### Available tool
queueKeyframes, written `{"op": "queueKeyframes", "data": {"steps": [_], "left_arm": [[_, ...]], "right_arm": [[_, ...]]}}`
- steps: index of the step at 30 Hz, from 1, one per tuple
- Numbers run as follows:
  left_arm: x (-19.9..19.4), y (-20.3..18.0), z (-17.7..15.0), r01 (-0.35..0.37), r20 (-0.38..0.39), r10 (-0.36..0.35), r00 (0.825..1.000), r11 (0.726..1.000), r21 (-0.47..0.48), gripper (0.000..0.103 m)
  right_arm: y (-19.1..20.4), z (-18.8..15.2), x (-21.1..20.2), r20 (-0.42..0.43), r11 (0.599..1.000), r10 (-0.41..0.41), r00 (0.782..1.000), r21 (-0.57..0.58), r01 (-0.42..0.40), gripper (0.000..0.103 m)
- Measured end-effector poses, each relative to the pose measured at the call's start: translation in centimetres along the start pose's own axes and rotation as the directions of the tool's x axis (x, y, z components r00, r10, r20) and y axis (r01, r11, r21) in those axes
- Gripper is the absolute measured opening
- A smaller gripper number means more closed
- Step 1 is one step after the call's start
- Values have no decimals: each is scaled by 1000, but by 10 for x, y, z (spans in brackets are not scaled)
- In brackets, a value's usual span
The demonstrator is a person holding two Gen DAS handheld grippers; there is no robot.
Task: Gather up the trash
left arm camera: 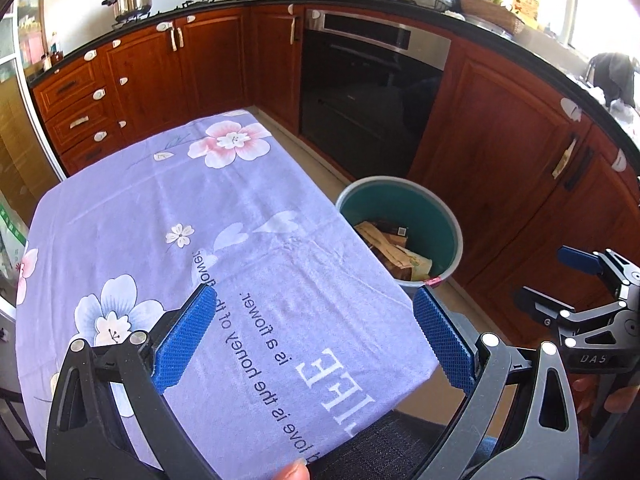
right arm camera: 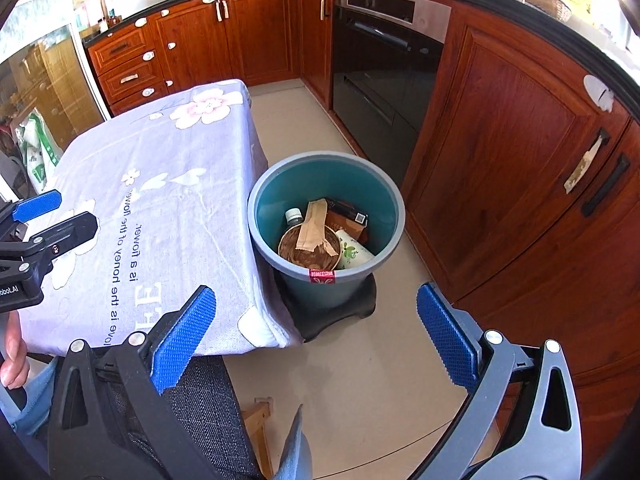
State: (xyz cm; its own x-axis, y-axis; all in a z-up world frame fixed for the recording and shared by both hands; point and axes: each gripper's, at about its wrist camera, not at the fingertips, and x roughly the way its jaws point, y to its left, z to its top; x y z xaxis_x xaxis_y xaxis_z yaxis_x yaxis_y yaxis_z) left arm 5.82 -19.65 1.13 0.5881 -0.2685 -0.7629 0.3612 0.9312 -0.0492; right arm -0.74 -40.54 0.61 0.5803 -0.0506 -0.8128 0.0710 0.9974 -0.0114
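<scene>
A teal trash bin (right arm camera: 326,168) stands on the floor beside the table, also seen in the left wrist view (left arm camera: 400,188). It holds a brown bowl (right arm camera: 310,254), a paper strip (right arm camera: 314,226), a bottle (right arm camera: 294,216), a dark box (right arm camera: 348,210) and a printed cup (right arm camera: 354,254). My left gripper (left arm camera: 312,340) is open and empty above the lilac flowered tablecloth (left arm camera: 160,216). My right gripper (right arm camera: 316,336) is open and empty above the floor, short of the bin. The right gripper also shows at the right edge of the left wrist view (left arm camera: 560,280), and the left gripper at the left edge of the right wrist view (right arm camera: 52,216).
Red-brown kitchen cabinets (right arm camera: 512,128) and a black oven (right arm camera: 380,64) curve behind and to the right of the bin. The bin sits on a black base (right arm camera: 340,316). A dark chair seat (right arm camera: 208,400) lies below the table's near edge. Beige floor (right arm camera: 360,380) lies ahead.
</scene>
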Motion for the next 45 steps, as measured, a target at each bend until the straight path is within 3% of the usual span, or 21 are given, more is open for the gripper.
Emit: {"op": "queueKeyframes", "data": {"steps": [45], "left_arm": [[5, 5, 0, -16, 3, 16, 1000, 1000, -13, 99]], "right_arm": [[10, 11, 13, -22, 998, -23, 999, -61, 21, 97]]}}
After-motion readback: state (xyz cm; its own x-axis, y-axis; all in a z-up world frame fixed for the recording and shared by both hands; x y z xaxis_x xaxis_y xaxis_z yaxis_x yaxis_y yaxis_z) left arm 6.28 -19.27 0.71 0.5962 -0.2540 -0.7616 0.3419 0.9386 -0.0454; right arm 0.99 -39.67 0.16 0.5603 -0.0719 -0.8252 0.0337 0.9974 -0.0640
